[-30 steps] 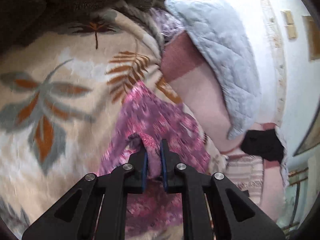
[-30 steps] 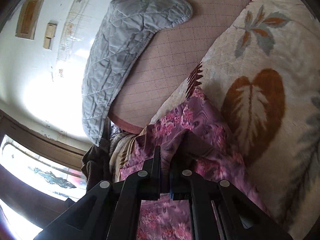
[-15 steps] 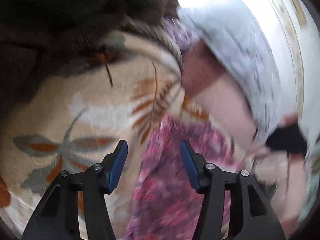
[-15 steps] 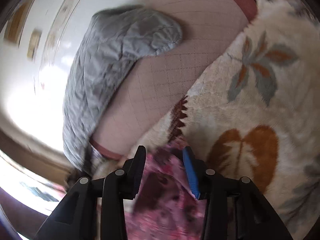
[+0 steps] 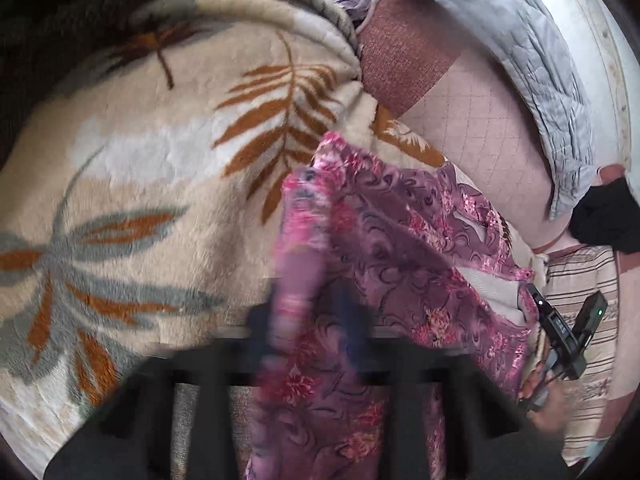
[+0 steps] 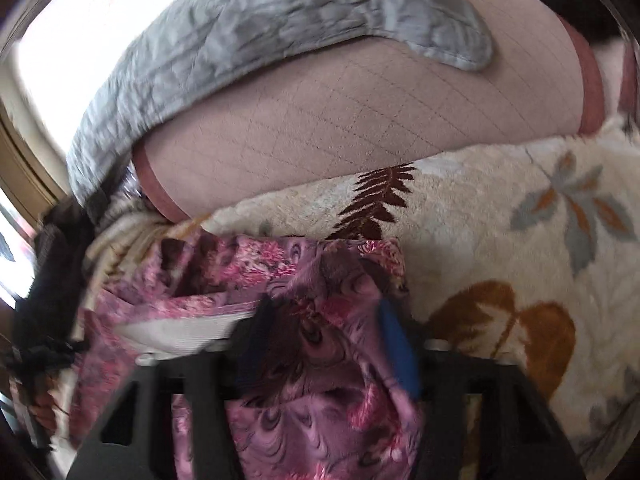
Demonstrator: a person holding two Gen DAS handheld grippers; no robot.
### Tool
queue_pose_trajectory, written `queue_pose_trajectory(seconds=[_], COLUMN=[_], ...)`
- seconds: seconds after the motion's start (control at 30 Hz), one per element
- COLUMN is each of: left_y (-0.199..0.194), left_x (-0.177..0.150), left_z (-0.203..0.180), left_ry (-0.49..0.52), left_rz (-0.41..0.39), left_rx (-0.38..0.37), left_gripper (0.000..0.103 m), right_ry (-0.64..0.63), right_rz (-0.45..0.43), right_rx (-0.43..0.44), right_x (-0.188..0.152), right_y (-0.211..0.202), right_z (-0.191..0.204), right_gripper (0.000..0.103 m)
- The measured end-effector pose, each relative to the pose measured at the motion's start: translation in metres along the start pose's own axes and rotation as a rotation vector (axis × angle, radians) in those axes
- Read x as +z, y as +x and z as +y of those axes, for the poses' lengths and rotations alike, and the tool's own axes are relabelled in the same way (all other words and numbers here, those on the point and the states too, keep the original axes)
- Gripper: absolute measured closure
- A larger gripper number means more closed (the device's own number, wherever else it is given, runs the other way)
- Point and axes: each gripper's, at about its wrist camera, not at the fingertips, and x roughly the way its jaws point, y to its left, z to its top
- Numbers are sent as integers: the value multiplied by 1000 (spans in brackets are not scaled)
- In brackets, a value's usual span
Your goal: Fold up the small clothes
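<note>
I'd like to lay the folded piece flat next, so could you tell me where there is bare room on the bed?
The leaf-print blanket is open left of the purple floral garment. The pink quilted sheet is bare between the blanket and the grey quilt. The garment's right side is crowded: a striped cloth and the other handheld device lie there.

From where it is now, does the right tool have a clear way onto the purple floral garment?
Probably yes. The right tool sits directly over the purple floral garment, with cloth bunched between its spread fingers and nothing lying on top. Motion blur hides whether the pads touch the fabric.
</note>
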Motion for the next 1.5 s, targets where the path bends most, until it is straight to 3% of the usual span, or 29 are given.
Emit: queue_pose_trajectory(seconds=[0.13, 0.23, 0.3, 0.4, 0.5, 0.57, 0.63, 0.67, 0.73, 0.77, 0.8, 0.87, 0.9, 0.93, 0.97, 1.07, 1.13, 1.17, 1.27, 1.33, 1.43, 1.47, 1.5], left_y=[-21, -36, -32, -16, 8, 19, 13, 8, -2, -5, -5, 4, 6, 4, -1, -21, -29, -29, -14, 0, -11, -21, -29], left_x=[4, 17, 28, 41, 47, 44, 41, 39, 36, 35, 34, 33, 32, 30, 27, 15, 8, 4, -5, -11, -24, -31, -38], left_z=[-6, -6, -9, -10, -2, 5, 9, 11, 16, 19, 20, 21, 22, 23, 23, 19, 13, 9, 2, 2, 11, 13, 14], left_ry=[36, 3, -12, -28, -79, -96, -101, -95, -98, -110, -120, -118, -118, -119, -120, -84, -51, -38, -18, -6, -21, -17, -12], left_rz=[-73, -142, -151, -156, -112, -74, -80, -95, -116, -127, -129, -99, -81, -75, -80, -118, -141, -135, -96, -46, -44, -56, -66], left_rx=[13, -50, -33, 23, 56, 74, 37, 5, -29, -44, -33, 36, 54, 54, 47, 4, -12, -22, 18, 91, 62, 40, 24], left_gripper=[100, 100, 100, 100, 100, 99, 98, 97, 93, 88, 85, 85, 85, 85, 85, 85, 85, 85, 85, 85, 85, 85, 85], right_ry=[-36, 86, 170, 221, 261, 311, 375, 403, 476, 512, 535, 503, 461, 388, 347, 352, 377, 366, 215, 184, 295, 321, 342], right_rz=[-62, -177, -208, -188, -135, -51, -64, -100, -140, -152, -153, -120, -87, -25, 0, -86, -74, -46, 25, 44, -19, -36, -37], right_rx=[32, 105, 127, 82, 6, -33, 6, 81, 179, 211, 227, 215, 178, 68, 27, 74, 133, 122, -35, -78, -48, -11, 45], right_x=[7, 20, 28, 33, 29, 20, 11, 6, -2, -5, -8, -7, -6, -5, -5, -9, -11, -11, -13, -16, -20, -25, -34], right_y=[-16, -39, -42, -27, -4, 14, 13, 9, 2, 1, 3, 13, 18, 23, 25, 3, 1, 5, 14, 15, -14, -26, -37], right_z=[1, -19, -34, -46, -55, -66, -79, -85, -95, -99, -100, -94, -88, -77, -72, -67, -68, -66, -48, -49, -65, -70, -75], right_gripper=[100, 100, 101, 101, 103, 102, 96, 95, 79, 60, 51, 53, 64, 74, 93, 86, 66, 59, 95, 95, 87, 86, 78])
